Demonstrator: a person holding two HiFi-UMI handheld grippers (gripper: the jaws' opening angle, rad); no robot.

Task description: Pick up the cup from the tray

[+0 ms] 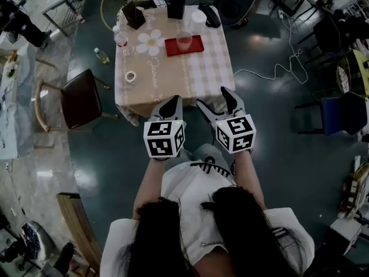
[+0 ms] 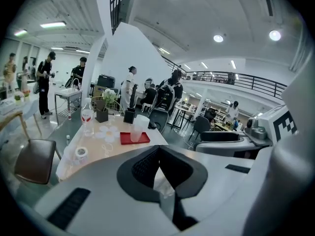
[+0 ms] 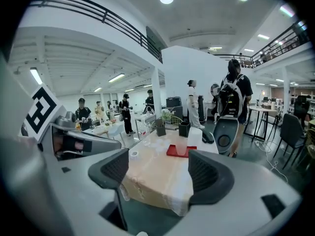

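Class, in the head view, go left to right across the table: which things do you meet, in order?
Tape roll → flower-shaped mat → cup on the red tray → black object.

The tray (image 1: pixel 197 46) is red, the cup (image 1: pixel 184 39) clear, the tablecloth (image 1: pixel 173 77) beige with pale checks and a white daisy (image 1: pixel 151 41).

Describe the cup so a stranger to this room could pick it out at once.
Find the cloth-covered table. Toward its far side lies a red tray, and the cup stands upright on it. It is see-through and alone on the tray; the white cylinder beyond it stands on the cloth.
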